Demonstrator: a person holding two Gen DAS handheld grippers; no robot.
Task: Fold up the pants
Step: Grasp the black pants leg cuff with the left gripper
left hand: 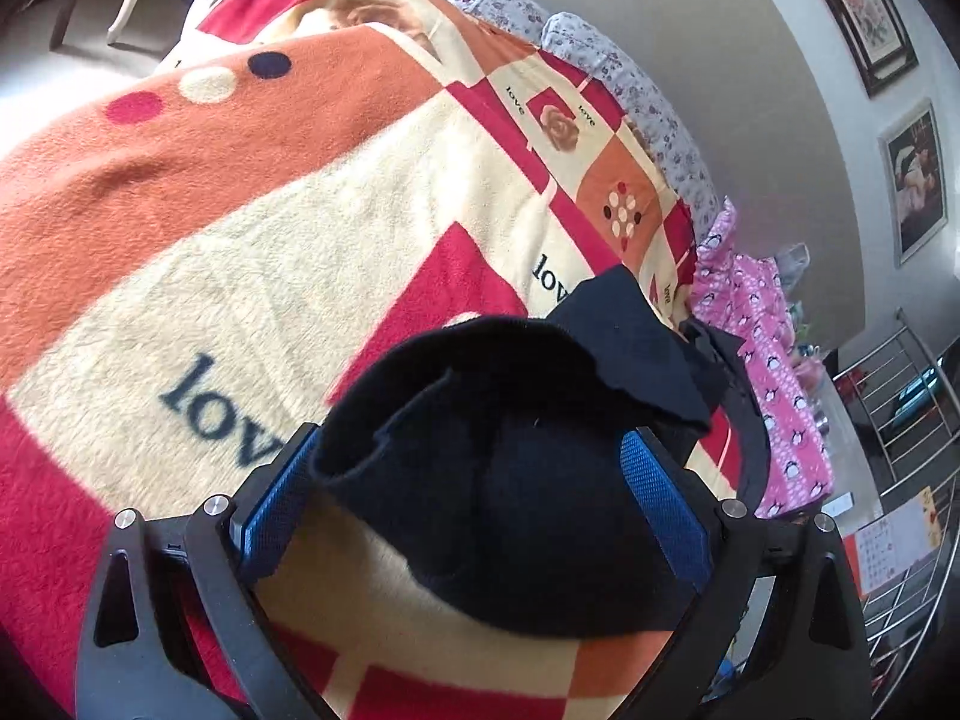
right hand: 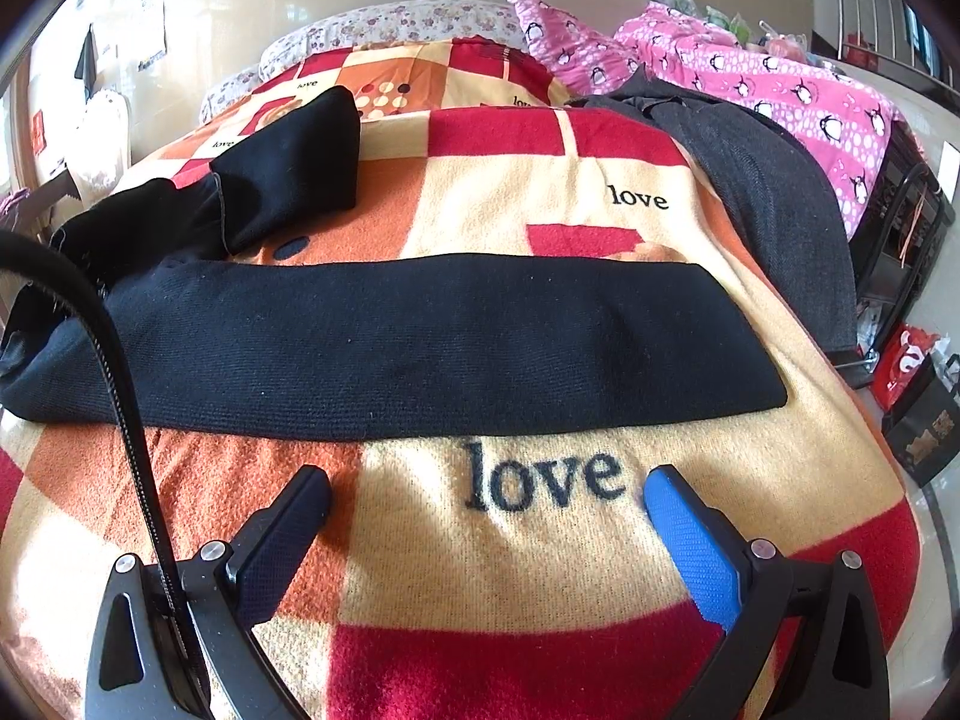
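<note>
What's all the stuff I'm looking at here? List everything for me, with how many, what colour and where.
Pants: one pair, black, spread across the blanket; one leg flat, the other bunched at left.
Blanket: one, red, orange and cream checks with "love" printed, covering the bed.
Grey garment: one, dark grey, at the blanket's right edge.
Penguin quilt: one, pink, behind the grey garment.
Floral bedding: white with small flowers, at the bed's far end.
Framed pictures: two, on the wall.
Metal railing: one, silver, beside the bed.
Left gripper: black with blue pads, open around bunched pants fabric.
Right gripper: black with blue pads, open above the blanket.
</note>
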